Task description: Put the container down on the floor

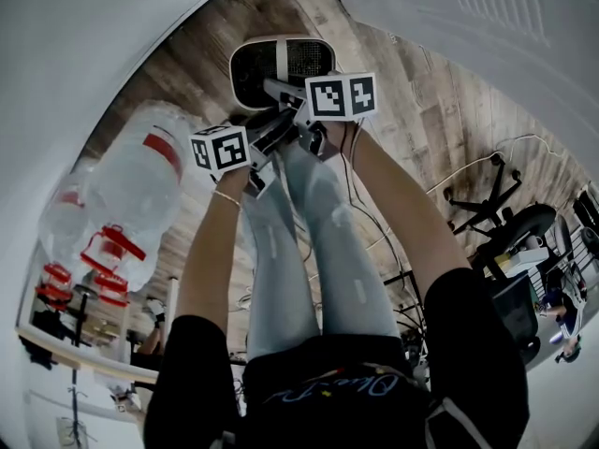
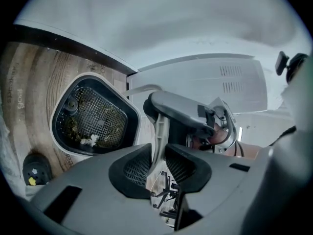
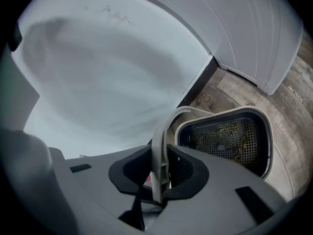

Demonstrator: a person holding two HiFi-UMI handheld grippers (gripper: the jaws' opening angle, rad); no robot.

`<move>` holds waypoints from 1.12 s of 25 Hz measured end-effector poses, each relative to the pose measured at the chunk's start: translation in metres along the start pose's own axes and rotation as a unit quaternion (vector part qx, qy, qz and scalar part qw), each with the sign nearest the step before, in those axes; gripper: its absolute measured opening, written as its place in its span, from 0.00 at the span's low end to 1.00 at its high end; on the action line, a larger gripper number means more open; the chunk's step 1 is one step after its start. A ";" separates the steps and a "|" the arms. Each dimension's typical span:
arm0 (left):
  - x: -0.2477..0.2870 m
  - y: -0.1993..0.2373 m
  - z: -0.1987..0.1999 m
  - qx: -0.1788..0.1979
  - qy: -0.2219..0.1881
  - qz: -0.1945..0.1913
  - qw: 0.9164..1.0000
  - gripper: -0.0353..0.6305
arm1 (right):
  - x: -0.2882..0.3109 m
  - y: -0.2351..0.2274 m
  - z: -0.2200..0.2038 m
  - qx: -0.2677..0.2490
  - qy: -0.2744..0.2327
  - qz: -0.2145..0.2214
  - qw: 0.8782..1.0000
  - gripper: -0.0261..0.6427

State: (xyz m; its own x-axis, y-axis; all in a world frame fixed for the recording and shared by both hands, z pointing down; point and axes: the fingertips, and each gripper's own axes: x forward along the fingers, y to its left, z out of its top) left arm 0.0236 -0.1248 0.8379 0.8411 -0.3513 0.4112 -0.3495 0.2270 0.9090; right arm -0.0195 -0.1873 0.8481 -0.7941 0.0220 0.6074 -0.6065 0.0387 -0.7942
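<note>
The container is a white-rimmed tub with a black mesh basket inside and a thin grey bail handle. It sits low over the wood floor by the white wall; I cannot tell whether it touches the floor. My left gripper and right gripper meet over its near rim. In the left gripper view the jaws pinch the handle strip, with the container to the left. The right gripper clamps the handle too, and the container holds crumbs in its mesh.
Large clear water bottles with red handles stand at the left. A white vented panel rises beside the container. An office chair and cables lie to the right. A small black round object rests on the floor.
</note>
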 end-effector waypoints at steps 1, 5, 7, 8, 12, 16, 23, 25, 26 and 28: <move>0.000 0.000 0.000 0.001 0.001 0.001 1.000 0.16 | 0.000 0.000 0.001 0.003 -0.004 -0.002 1.000 0.14; -0.003 0.000 0.000 0.001 -0.003 -0.002 1.000 0.16 | 0.003 -0.002 -0.002 0.004 -0.005 -0.017 1.000 0.21; -0.005 0.000 0.001 0.002 -0.007 -0.003 1.000 0.16 | 0.004 -0.001 -0.004 0.000 -0.001 -0.019 1.000 0.22; -0.007 0.001 0.002 0.003 -0.009 -0.004 1.000 0.16 | 0.004 0.001 -0.005 0.000 -0.001 -0.018 1.000 0.22; -0.015 0.008 0.004 0.006 -0.015 0.002 1.000 0.16 | 0.003 0.005 -0.008 0.008 -0.001 -0.011 1.000 0.22; -0.021 0.012 0.008 0.012 -0.019 0.010 1.000 0.16 | 0.004 0.006 -0.009 0.015 -0.003 -0.006 1.000 0.23; -0.033 0.019 0.013 0.025 -0.041 0.020 0.999 0.16 | 0.005 0.011 -0.012 0.019 -0.007 -0.004 1.000 0.23; -0.040 0.025 0.016 0.028 -0.049 0.026 0.998 0.16 | 0.007 0.012 -0.014 0.020 -0.006 -0.004 1.000 0.23; -0.043 0.030 0.018 0.026 -0.053 0.032 0.998 0.16 | 0.008 0.012 -0.015 0.021 -0.005 -0.005 1.000 0.23; -0.050 0.039 0.019 0.018 -0.061 0.041 0.997 0.17 | 0.010 0.012 -0.018 0.023 -0.004 -0.006 1.000 0.23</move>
State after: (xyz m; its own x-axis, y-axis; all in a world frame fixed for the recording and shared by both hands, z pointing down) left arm -0.0401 -0.1160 0.8542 0.7536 -0.4405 0.4880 -0.4317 0.2283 0.8727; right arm -0.0336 -0.1683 0.8448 -0.7875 0.0131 0.6161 -0.6162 -0.0077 -0.7875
